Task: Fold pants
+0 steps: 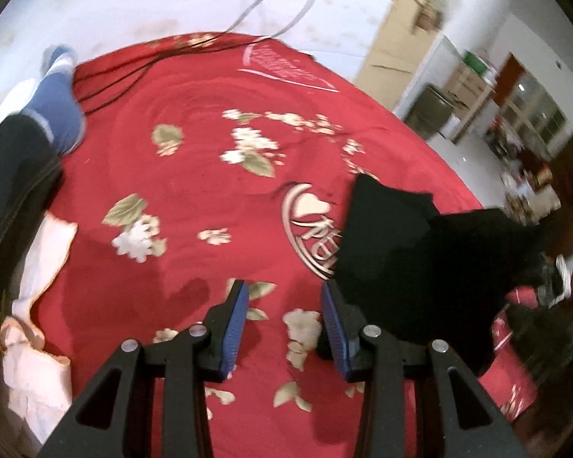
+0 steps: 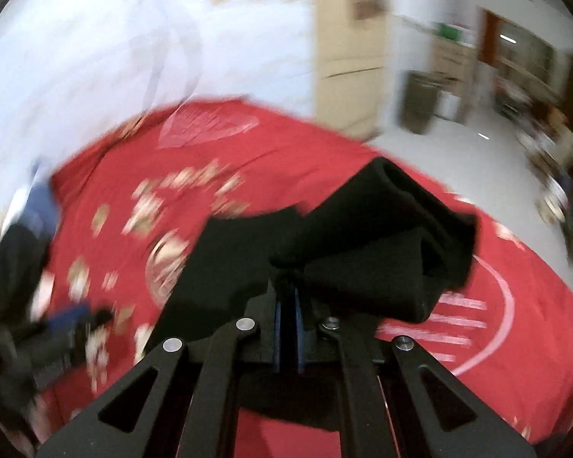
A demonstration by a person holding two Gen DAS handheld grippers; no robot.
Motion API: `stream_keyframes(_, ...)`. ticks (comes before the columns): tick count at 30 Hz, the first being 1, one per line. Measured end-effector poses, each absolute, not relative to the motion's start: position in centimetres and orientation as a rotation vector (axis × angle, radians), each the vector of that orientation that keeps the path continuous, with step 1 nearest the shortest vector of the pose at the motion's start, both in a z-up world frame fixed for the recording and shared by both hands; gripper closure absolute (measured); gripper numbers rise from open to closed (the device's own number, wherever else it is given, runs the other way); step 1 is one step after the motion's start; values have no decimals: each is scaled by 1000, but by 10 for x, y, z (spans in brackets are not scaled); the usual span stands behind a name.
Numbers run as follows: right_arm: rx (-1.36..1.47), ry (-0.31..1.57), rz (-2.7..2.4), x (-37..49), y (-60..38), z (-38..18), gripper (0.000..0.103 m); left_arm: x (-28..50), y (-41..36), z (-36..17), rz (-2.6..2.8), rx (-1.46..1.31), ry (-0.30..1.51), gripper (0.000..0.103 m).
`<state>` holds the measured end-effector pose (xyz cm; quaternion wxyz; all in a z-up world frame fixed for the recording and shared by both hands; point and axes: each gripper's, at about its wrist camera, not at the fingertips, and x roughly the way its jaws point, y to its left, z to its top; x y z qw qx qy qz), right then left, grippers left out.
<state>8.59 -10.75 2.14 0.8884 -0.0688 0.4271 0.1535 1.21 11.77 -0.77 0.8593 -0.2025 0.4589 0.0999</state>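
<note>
The black pants [image 1: 420, 263] lie bunched on a red blanket [image 1: 195, 191] with a cream flower print, which covers a bed. In the left wrist view they sit to the right of the left claw [image 1: 284, 328], their dark cloth running close beside and behind the claw's right finger. That claw's two blue pads [image 1: 235, 328] stand well apart, with only the red blanket showing between them; nothing is gripped.

In the right wrist view, which is blurred, the right claw [image 2: 286, 328] has its blue pads drawn together. The pants [image 2: 382, 244] rise directly ahead of its tips, a thick folded bundle reaching up and to the right, with more black cloth spreading to the left of the claw. The cloth gathers to a pinch right at the closed tips, so the claw is clamped on the pants.

At the left edge of the left wrist view a leg in dark trousers [image 1: 11, 175] ends in a blue sock [image 1: 57, 107] resting on the blanket. Pale pink cloth [image 1: 38, 305] lies below it at the bed's edge. Thin dark cables [image 1: 133, 72] cross the blanket's far side.
</note>
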Motion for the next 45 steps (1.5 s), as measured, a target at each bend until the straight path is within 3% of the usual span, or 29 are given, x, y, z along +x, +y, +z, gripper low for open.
stream_keyframes(5, -255, 1007, 426, 79, -83, -29, 93, 13, 122, -12, 217, -441, 966, 61)
stream_keyframes(12, -177, 1025, 550, 73, -87, -30, 88, 19, 117, -19, 172, -427, 987, 61)
stream_keyframes(17, -35, 1029, 630, 66, -105, -16, 72, 19, 115, -25, 127, -431, 996, 56)
stream_keyframes(27, 278, 1051, 425, 86, -193, -23, 71, 37, 86, -44, -90, -449, 1002, 50)
stream_keyframes(45, 394, 1065, 424, 94, -208, -35, 71, 51, 77, -57, -111, -482, 1003, 50)
